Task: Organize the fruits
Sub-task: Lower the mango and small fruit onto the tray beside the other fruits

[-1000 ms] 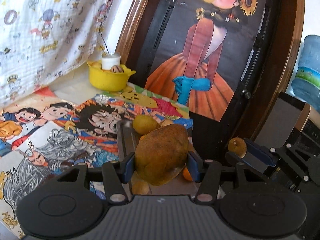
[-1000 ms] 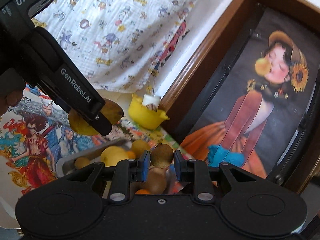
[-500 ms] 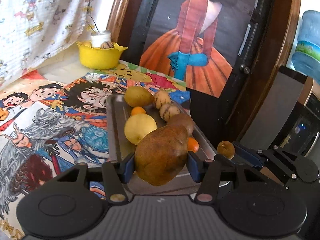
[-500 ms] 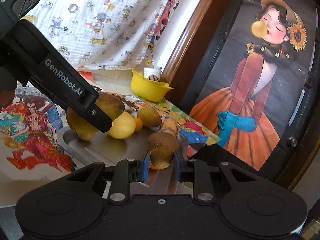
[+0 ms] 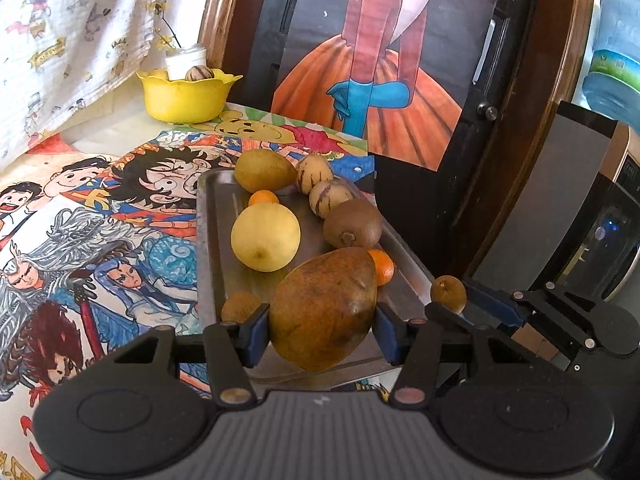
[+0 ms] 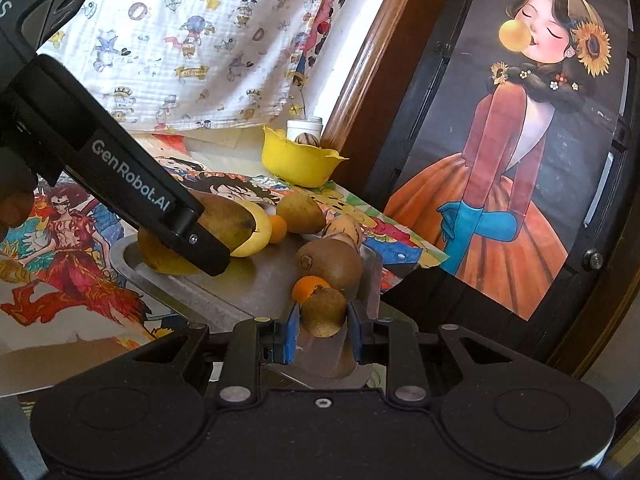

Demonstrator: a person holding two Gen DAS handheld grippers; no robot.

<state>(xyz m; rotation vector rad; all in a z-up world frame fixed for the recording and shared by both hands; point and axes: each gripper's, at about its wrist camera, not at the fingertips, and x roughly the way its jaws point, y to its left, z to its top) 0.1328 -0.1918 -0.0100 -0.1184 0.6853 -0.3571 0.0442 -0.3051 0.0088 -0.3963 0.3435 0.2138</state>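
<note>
My left gripper [image 5: 320,328] is shut on a large brown-orange mango [image 5: 324,308], held over the near end of a metal tray [image 5: 208,240]. On the tray lie a yellow round fruit [image 5: 265,237], a brown kiwi [image 5: 352,224], two striped fruits [image 5: 330,199], a green-yellow mango [image 5: 264,170], small oranges [image 5: 263,197] and a small brown fruit [image 5: 240,307]. My right gripper [image 6: 322,328] is shut on a small brown kiwi [image 6: 323,312] at the tray's near right edge [image 6: 372,280]. The left gripper and its mango [image 6: 224,220] also show in the right wrist view.
A yellow bowl [image 5: 186,96] with a striped fruit and a white cup stands at the back of the cartoon-printed tablecloth [image 5: 80,216]. A dark framed panel with a painted girl [image 6: 520,160] stands behind the table's edge. A water bottle [image 5: 616,60] is at far right.
Both grippers have come down toward the tray with their fruits. The tray and its fruits now lie closer and lower in both views.
</note>
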